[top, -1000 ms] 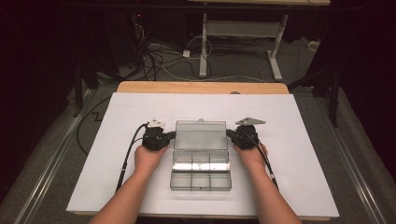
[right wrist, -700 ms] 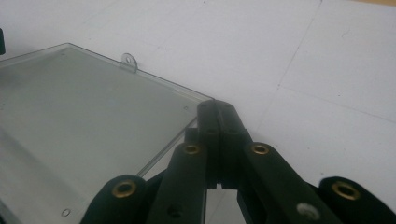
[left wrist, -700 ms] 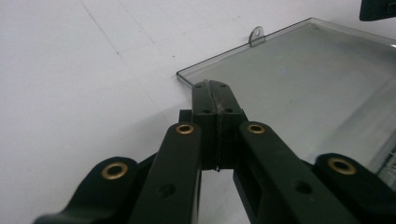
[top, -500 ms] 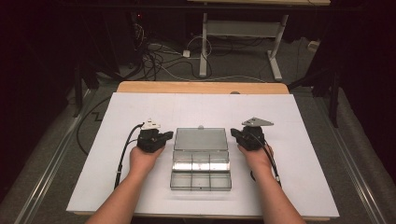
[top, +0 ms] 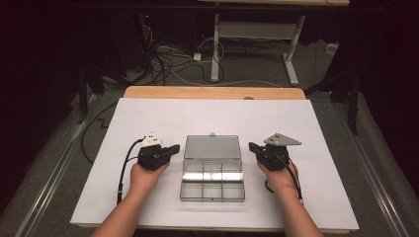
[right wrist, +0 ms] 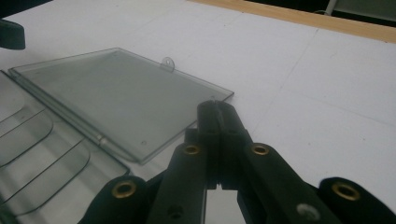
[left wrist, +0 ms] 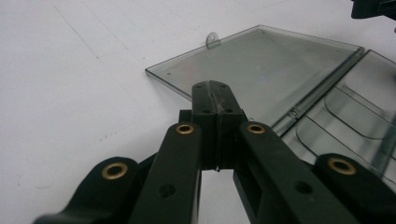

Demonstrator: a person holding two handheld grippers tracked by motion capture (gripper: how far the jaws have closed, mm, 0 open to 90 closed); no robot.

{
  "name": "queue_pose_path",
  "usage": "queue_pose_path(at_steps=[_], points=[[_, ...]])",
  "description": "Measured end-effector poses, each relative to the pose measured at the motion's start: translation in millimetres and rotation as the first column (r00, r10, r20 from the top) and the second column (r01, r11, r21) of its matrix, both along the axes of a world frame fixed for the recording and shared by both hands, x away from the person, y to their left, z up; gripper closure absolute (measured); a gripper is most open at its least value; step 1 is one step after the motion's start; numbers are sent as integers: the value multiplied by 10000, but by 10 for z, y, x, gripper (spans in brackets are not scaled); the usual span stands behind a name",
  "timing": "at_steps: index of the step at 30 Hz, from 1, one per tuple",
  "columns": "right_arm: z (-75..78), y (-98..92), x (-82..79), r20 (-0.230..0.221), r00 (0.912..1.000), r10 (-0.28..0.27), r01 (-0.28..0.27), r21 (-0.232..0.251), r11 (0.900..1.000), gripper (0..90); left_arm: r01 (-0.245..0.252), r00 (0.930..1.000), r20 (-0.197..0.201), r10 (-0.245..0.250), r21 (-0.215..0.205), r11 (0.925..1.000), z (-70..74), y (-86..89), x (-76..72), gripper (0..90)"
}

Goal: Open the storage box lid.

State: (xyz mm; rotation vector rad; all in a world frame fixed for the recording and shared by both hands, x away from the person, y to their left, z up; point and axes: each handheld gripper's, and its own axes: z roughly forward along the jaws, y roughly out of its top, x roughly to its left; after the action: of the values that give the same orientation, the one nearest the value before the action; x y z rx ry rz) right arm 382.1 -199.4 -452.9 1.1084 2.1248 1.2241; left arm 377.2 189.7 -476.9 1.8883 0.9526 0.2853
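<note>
Change: left gripper (top: 174, 147) and right gripper (top: 253, 146) had drawn outward from the open clear box (top: 212, 173).
Jaws: both clenched, empty.
Room: bare white tabletop (top: 148, 118) beyond.

White-covered table (top: 148, 118) — clear compartment box (top: 212, 185) lies open on it.

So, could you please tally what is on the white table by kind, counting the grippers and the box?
Black two-jaw grippers: 2, the left gripper and the right gripper, both shut and empty.
Clear plastic compartment boxes: 1, the box with its lid laid open flat.
Total: 3
</note>
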Motion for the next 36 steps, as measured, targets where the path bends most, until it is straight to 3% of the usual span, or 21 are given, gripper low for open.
queue_pose_path(at_steps=[7, 15, 22, 26, 31, 36], points=[[-8, -75, -234, 208, 9996, 175, -173, -108, 9998, 900, 130, 9997, 225, -128, -89, 9999, -36, 100, -243, 877], [-25, -145, -535, 282, 9988, 395, -393, -80, 9992, 900, 255, 9990, 369, -261, 181, 9995, -87, 256, -533, 876], [-76, -255, -838, 173, 9985, 523, -516, -358, 9980, 900, -63, 9990, 450, 47, 365, 9993, -154, 513, -779, 876], [-158, -313, -933, 551, 9979, 326, -310, -305, 9991, 900, -90, 9978, 655, 52, 571, 9983, -162, 490, -787, 873], [-181, -328, -937, 423, 9977, 532, -526, -159, 9985, 893, 123, 9974, 695, -171, 692, 9975, -176, 402, -742, 831], [-211, -333, -939, 199, 9989, 426, -424, -126, 9990, 784, 358, 9965, 723, -429, 955, 9948, -197, 399, -737, 681]])
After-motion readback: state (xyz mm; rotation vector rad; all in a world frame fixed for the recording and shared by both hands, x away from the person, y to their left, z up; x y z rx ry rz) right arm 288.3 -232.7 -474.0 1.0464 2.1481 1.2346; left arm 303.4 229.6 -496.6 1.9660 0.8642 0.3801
